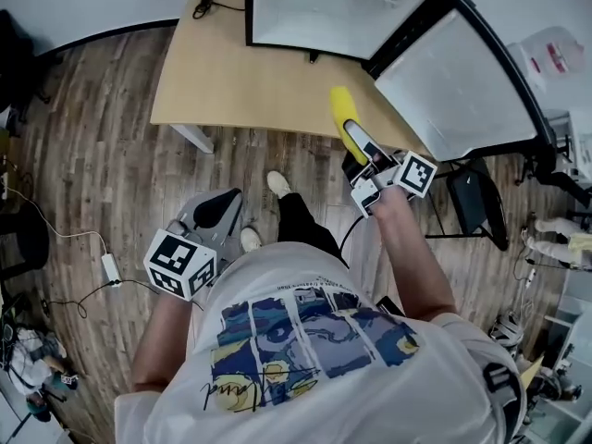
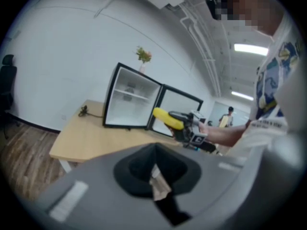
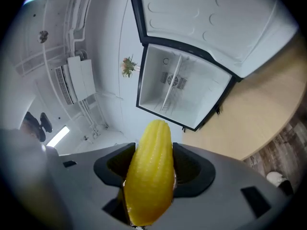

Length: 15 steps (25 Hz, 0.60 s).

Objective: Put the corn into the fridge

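While fridge [image 1: 335, 7] gapes, right gripper [image 1: 358, 146] holds corn [image 1: 343, 112]

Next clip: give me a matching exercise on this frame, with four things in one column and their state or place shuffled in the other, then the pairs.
Things:
1. corn
2. fridge
3. left gripper
4. table

States or places:
A. shut and empty
B. door swung open
C. light wood, bears the fridge
D. clamped in the right gripper

Pairs: 1-D, 2-B, 3-A, 4-C.
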Tool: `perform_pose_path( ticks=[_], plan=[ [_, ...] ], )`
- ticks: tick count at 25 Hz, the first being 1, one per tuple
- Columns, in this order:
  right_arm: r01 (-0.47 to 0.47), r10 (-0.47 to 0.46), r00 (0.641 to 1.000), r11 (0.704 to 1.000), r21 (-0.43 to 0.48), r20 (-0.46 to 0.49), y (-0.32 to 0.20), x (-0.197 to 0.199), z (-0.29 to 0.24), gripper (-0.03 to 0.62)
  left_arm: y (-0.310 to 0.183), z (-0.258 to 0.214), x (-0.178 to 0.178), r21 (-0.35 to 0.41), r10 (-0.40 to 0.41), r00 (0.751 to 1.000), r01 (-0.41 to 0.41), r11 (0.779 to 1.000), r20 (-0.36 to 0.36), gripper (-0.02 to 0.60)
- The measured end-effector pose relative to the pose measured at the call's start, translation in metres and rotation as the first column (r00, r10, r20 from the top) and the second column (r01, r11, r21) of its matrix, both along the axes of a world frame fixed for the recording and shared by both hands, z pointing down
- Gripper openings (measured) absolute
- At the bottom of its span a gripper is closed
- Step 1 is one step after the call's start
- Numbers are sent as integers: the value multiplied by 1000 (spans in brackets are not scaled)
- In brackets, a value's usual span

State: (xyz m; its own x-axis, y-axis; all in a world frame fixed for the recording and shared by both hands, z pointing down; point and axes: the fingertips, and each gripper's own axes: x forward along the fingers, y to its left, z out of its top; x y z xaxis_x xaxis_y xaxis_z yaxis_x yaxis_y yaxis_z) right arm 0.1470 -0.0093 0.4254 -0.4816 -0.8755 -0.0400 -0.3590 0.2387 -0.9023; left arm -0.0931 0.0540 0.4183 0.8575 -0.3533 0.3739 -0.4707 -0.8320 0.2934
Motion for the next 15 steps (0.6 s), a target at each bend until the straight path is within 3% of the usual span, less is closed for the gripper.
perform_pose_path(
  ticks=[8, 15],
  plan=[
    [64, -67, 996, 996, -63, -51, -145, 45, 36, 244, -102, -9, 24, 3, -146, 989, 146, 989, 21, 9],
    [91, -103, 991, 987, -135, -83, -243, 71, 77, 244, -155, -13, 47, 6, -224, 974, 224, 975, 42, 9]
  ],
)
